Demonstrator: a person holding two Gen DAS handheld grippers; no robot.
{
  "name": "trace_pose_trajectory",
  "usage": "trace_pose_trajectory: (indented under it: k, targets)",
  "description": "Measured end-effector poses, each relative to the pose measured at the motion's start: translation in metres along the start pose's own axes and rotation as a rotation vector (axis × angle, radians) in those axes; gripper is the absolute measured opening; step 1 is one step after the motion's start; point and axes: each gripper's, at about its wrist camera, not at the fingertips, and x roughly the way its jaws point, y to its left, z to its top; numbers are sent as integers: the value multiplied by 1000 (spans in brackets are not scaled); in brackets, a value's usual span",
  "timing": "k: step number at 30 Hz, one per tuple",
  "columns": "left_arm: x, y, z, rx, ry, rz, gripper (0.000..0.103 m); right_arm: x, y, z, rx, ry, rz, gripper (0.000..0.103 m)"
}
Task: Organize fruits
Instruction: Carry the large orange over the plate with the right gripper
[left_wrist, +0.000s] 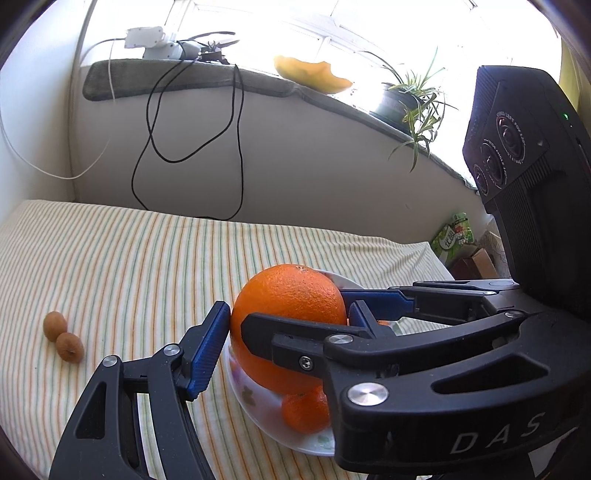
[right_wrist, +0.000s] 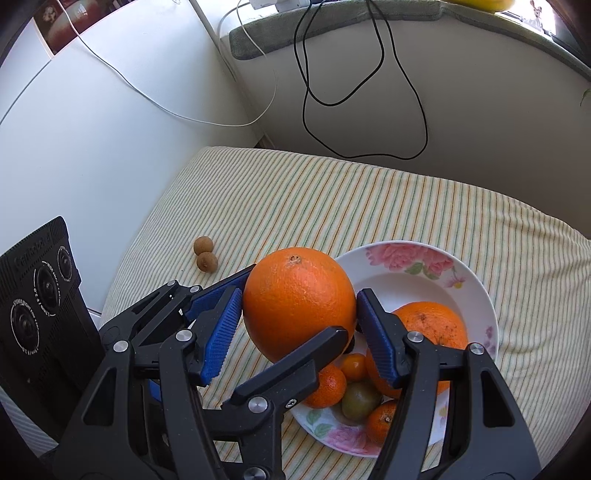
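A large orange (left_wrist: 288, 306) (right_wrist: 299, 299) hangs over the left rim of a white flowered plate (right_wrist: 406, 280) (left_wrist: 251, 402). Both grippers clamp it at once. My left gripper (left_wrist: 288, 317) is shut on its sides, and my right gripper (right_wrist: 300, 306) grips it with both blue pads (right_wrist: 221, 332) pressed to the peel. One black finger of the left gripper crosses the fruit's front in the right wrist view. On the plate lie a second orange (right_wrist: 432, 325), mandarins (right_wrist: 327, 384) (left_wrist: 304, 411) and a greenish tomato (right_wrist: 360, 400). Two longans (right_wrist: 205, 254) (left_wrist: 61, 334) lie on the cloth to the left.
A striped cloth (right_wrist: 369, 199) covers the surface, which ends at a white cabinet (right_wrist: 92, 147) on the left. Black cables (left_wrist: 236, 147) hang from a padded windowsill (left_wrist: 184, 77) that bears a potted plant (left_wrist: 413, 107). A green packet (left_wrist: 452, 236) stands at the far right.
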Motion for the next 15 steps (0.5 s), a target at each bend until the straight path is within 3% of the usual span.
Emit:
trace_pose_trajectory:
  k: [15]
  targets:
    - [6,-3,0,23,14,-5,65,1,-13,-2,17,8,0,67]
